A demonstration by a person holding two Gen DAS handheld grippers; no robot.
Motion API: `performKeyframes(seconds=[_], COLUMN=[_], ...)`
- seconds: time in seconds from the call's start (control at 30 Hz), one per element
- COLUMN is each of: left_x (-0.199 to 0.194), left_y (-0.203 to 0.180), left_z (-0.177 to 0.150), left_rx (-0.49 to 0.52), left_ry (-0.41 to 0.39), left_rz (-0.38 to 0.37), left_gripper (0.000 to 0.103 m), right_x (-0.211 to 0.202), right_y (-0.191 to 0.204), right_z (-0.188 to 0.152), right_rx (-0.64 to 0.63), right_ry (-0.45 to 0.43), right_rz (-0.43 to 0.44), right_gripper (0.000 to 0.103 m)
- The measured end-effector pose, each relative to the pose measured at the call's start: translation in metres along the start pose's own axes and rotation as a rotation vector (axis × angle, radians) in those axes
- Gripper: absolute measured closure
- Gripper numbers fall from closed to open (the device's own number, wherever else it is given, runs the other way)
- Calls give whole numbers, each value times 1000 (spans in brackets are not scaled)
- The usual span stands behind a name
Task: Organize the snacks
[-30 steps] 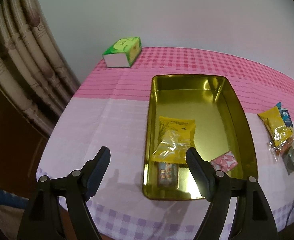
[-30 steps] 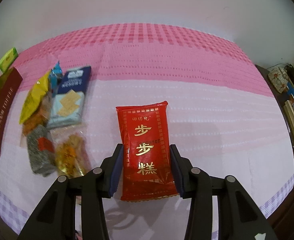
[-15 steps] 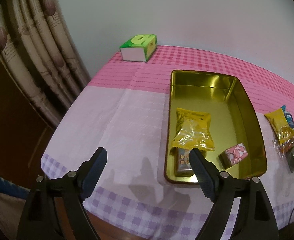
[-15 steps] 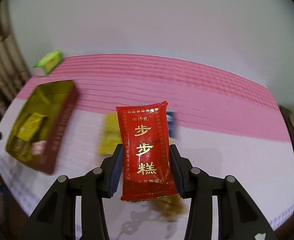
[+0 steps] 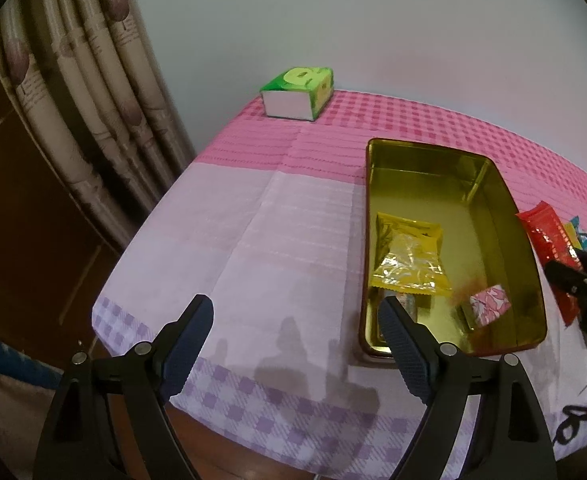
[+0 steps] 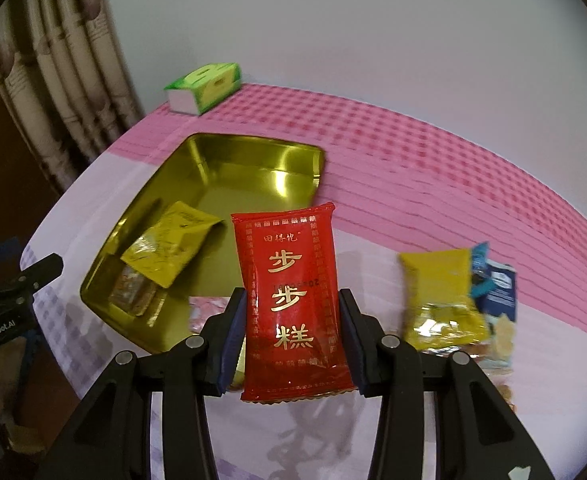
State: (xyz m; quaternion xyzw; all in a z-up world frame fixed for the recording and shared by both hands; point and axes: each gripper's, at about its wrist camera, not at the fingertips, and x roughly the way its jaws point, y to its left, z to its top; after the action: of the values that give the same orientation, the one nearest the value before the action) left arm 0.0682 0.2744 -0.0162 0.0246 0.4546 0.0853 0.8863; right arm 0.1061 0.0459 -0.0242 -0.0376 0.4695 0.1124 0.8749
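While angled downward, right tongs [image 6: 291, 320] pinching red packet [image 6: 289, 292] beside gold tin [image 6: 229, 152], left tongs [image 5: 295, 344] spread, empty.

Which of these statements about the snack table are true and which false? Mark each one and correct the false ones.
1. The right gripper holds a red packet. True.
2. The gold tin is empty. False: it holds a yellow packet, a pink packet and another small one.
3. The left gripper holds a snack. False: it is open with nothing between its fingers.
4. A green box sits at the table's far corner. True.
5. More snacks lie outside the tin. True.
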Motion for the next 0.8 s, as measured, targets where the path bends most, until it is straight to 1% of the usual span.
performKeyframes(seconds=[0.3, 0.47, 0.6, 0.8], left_x=[5, 7, 8, 8], left_y=[6, 10, 14, 11], left_z=[0, 0, 0, -1], left_rx=[-22, -46, -69, -59], left_ry=[12, 16, 26, 23], left_rz=[25, 27, 13, 23], left_gripper=[18, 18, 18, 18], right_x=[26, 36, 42, 53], right_y=[26, 32, 39, 48], right_z=[12, 13, 17, 23], right_rx=[-28, -40, -58, -65], right_ry=[33, 53, 59, 72], right_rz=[31, 37, 32, 31], right_gripper=[62, 62, 62, 62])
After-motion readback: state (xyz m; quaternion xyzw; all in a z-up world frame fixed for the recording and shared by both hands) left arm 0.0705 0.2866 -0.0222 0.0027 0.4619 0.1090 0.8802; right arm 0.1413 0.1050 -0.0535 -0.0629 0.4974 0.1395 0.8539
